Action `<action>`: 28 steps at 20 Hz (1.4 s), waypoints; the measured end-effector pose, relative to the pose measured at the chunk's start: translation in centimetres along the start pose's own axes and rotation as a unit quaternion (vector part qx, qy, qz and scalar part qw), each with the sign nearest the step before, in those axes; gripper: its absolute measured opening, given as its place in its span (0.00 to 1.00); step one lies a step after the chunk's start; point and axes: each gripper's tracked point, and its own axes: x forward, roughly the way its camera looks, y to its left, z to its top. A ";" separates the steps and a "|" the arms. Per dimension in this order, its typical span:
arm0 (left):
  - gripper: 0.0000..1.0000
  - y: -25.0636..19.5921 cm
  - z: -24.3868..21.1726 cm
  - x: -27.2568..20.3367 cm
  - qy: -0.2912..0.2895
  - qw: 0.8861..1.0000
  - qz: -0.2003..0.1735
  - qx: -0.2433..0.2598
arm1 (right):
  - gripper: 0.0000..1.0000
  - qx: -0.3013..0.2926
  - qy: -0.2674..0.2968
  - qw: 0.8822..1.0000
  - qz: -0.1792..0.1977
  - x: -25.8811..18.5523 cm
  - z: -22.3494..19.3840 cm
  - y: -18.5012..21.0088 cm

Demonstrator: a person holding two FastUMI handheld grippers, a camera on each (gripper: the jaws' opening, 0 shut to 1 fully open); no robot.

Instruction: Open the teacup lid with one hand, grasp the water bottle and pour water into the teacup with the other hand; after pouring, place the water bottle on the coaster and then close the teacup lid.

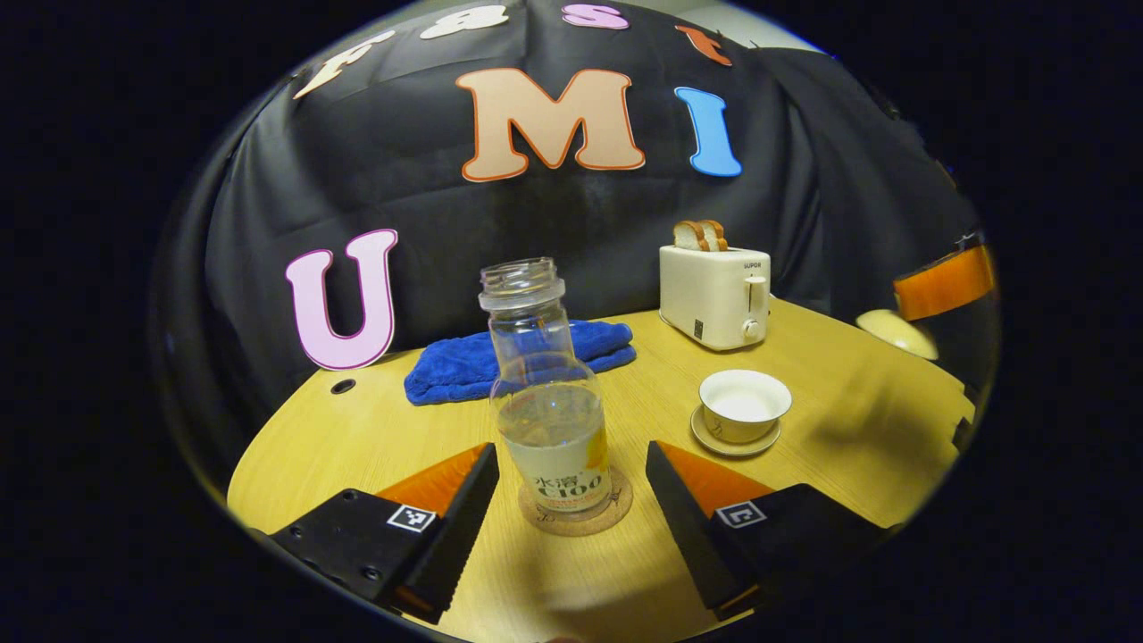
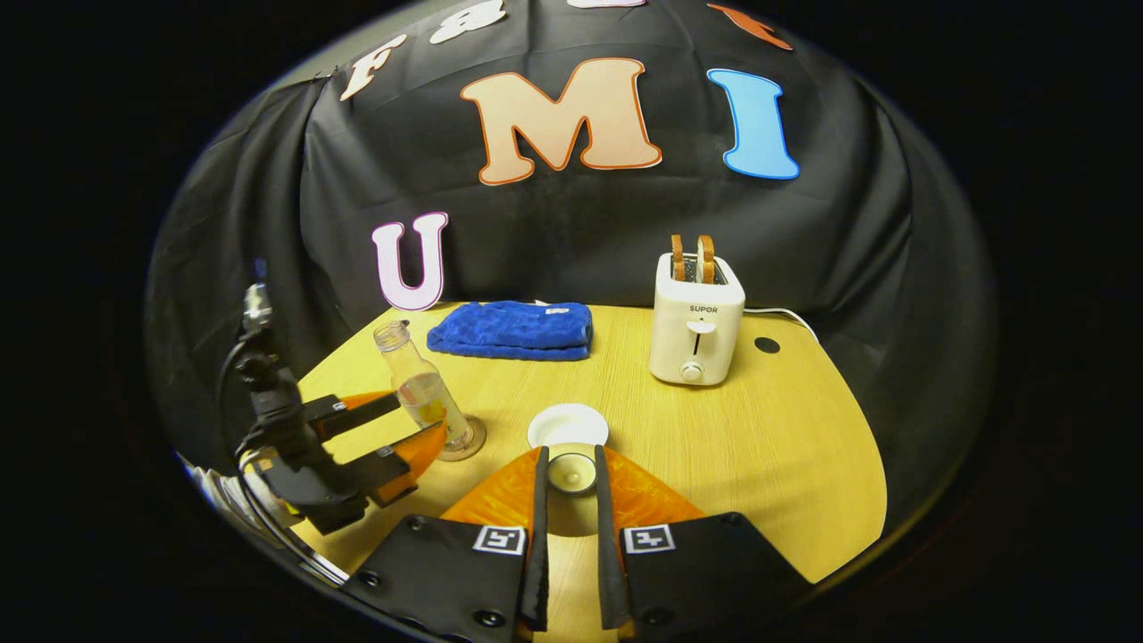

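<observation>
A clear, uncapped water bottle (image 1: 551, 402), partly filled, stands upright on a round cork coaster (image 1: 616, 511). My left gripper (image 1: 571, 451) is open, with one finger on each side of the bottle's base and a gap on both sides. The white teacup (image 1: 744, 406) sits uncovered on its saucer (image 1: 714, 439) to the right. My right gripper (image 2: 571, 454) is shut on the knob of the teacup lid (image 2: 568, 426) and holds it above the table. In the left gripper view, the lid (image 1: 897, 332) hangs at the far right under the right gripper (image 1: 902, 308). The right gripper view has the bottle (image 2: 427, 397) and left gripper (image 2: 420, 418) at its left.
A folded blue towel (image 1: 518, 357) lies behind the bottle. A cream toaster (image 1: 714, 295) holding two bread slices stands at the back right, behind the teacup. The round wooden table (image 2: 759, 446) has a cable hole (image 2: 766, 345) beside the toaster and another hole (image 1: 343, 386) at the left.
</observation>
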 end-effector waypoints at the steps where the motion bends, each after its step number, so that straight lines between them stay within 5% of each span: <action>1: 0.97 0.1 0.2 -0.6 0.001 1.000 0.002 -0.003 | 0.25 -0.003 -0.003 1.000 0.003 0.7 0.2 0.1; 14: 0.96 4.8 6.3 -9.5 -0.061 0.994 0.085 -0.029 | 0.23 -0.039 0.003 0.999 0.034 8.6 -0.7 2.4; 28: 0.96 6.9 8.5 -14.3 -0.087 0.987 0.131 -0.038 | 0.27 -0.059 0.014 0.998 0.014 13.8 -2.7 2.2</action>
